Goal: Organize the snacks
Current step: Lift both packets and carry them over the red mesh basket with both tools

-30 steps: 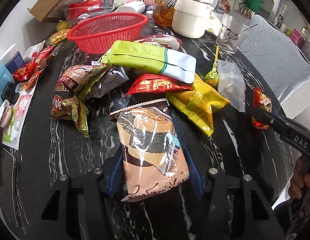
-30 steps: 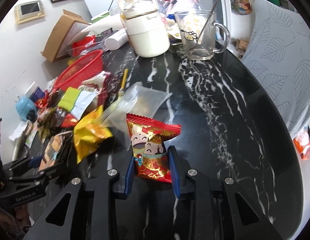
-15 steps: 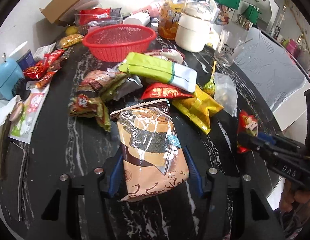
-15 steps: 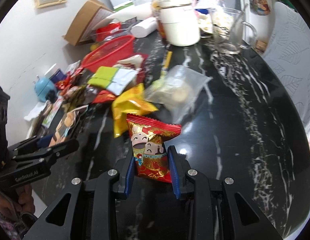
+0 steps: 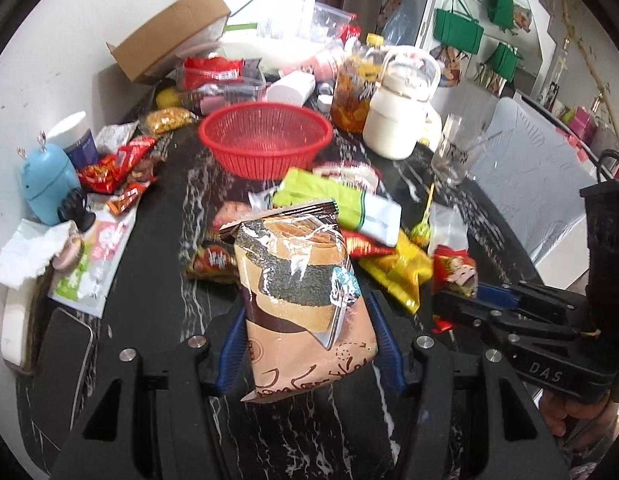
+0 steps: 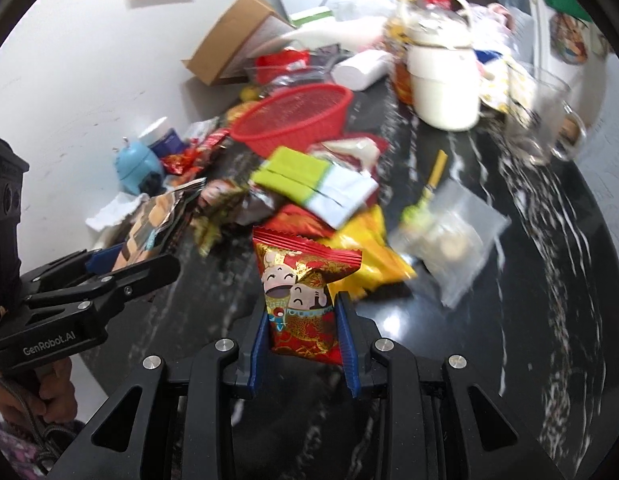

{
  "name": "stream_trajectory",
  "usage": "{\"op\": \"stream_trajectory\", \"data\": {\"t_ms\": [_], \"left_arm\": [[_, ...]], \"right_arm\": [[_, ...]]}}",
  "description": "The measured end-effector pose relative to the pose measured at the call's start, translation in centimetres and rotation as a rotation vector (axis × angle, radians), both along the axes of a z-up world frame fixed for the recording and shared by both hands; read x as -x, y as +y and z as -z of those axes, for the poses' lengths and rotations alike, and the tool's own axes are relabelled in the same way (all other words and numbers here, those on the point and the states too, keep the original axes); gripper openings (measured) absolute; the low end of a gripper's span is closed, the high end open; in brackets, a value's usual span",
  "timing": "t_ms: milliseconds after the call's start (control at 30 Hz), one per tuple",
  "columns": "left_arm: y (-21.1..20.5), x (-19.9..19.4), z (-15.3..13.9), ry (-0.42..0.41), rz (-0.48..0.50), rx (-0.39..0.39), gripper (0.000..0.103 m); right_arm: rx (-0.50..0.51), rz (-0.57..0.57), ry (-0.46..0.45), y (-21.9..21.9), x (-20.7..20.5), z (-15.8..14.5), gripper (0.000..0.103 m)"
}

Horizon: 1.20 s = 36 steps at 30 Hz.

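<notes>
Left gripper [image 5: 305,344]: jaws clamped on brown seaweed-print packet [image 5: 301,296], lifted clear of black marble table [image 5: 149,288].
Right gripper [image 6: 301,344]: jaws clamped on red cartoon packet [image 6: 303,300], likewise raised.
Red basket [image 5: 265,140]: at 12 o'clock beyond pile, nothing visible inside.
Loose pile between grippers and basket: green-white pouch [image 5: 341,204], yellow packet [image 5: 401,276], clear bag [image 6: 449,236]; more red wrappers [image 5: 113,168] at 10 o'clock.
Progress, judged: early. Two packets in hand, none binned, most unsorted.

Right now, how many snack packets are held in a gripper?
2: the brown packet in the left gripper, and the red packet in the right gripper. The other packets lie on the table.
</notes>
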<state>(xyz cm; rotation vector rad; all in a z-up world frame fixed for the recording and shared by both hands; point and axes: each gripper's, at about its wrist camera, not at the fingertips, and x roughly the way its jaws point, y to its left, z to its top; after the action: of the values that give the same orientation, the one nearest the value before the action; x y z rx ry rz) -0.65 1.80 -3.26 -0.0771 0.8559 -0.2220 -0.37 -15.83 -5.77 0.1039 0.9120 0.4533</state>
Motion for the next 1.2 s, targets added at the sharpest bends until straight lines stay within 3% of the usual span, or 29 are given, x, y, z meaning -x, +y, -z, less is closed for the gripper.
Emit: {"op": "stream_trajectory", "data": {"t_ms": [367,833,1200], "left_arm": [[0.8,-2.8,-3.1,-0.105,-0.011,0.028,0.056],[2.7,-9.3,-5.8,-0.197,-0.037,0.055,0.056],[4.3,-15.5,-7.5,-0.266,-0.078,0.055,0.056]], "right_arm": [[-0.023,-0.073,-0.086,2.2,-3.3,-3.5,0.030],[-0.007,-0.111,-0.178,3.9,-9.9,-7.1,0.030],[0.018,-0.114,-0.225,5.5,-16.1,-8.3,0.030]]}}
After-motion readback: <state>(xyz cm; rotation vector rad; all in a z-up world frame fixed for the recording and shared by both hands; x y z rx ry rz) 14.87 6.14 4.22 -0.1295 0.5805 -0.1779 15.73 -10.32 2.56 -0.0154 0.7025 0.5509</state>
